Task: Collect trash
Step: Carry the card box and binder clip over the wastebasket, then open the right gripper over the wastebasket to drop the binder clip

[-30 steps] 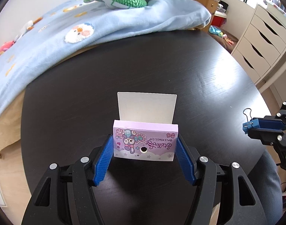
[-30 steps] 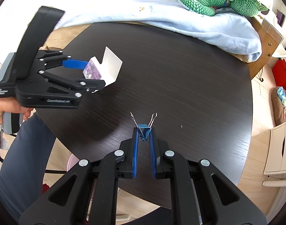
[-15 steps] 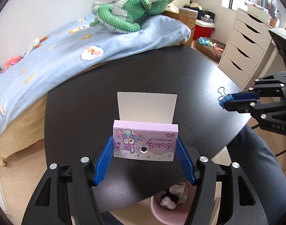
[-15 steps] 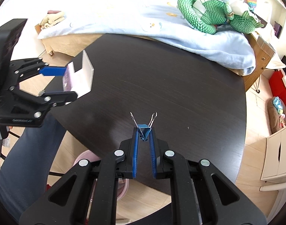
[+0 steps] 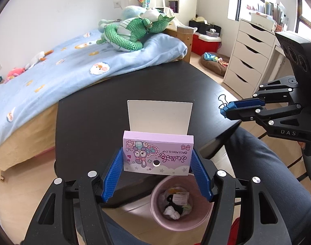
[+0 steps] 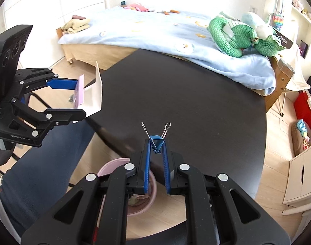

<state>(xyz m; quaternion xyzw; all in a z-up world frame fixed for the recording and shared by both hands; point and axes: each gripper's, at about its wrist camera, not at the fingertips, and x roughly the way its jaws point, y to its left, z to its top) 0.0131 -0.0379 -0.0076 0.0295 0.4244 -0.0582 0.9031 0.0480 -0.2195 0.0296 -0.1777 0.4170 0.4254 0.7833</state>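
In the left wrist view, the left claw (image 5: 157,173) is gripping a lilac pencil-cap box (image 5: 157,153) by its two short ends, blue pads pressing on either side. The box is sitting at the lower centre of the frame, its white flap (image 5: 159,116) standing open and upright behind the printed face. Directly below it, at the bottom centre, a pink waste bin (image 5: 155,216) is standing on the wooden floor, holding crumpled scraps. The dark round surface (image 5: 106,110) is filling the middle of the frame behind the box, with a bed (image 5: 53,69) under a pale blue blanket in the upper left and a green plush toy (image 5: 130,32) lying on it. A white drawer unit (image 5: 249,55) is standing at the upper right.

In the right wrist view, the right claw (image 6: 156,149) is pinching a blue binder clip (image 6: 156,140) at the centre of the frame, its jaws narrow, the clip's wire handles splaying upward. The bin's rim is peeking out at the lower left of the claw, partly hidden by it. The left claw is appearing at the left edge of this view, holding the box beside the surface's edge. A person's leg in dark trousers (image 6: 43,163) is showing at the lower left.
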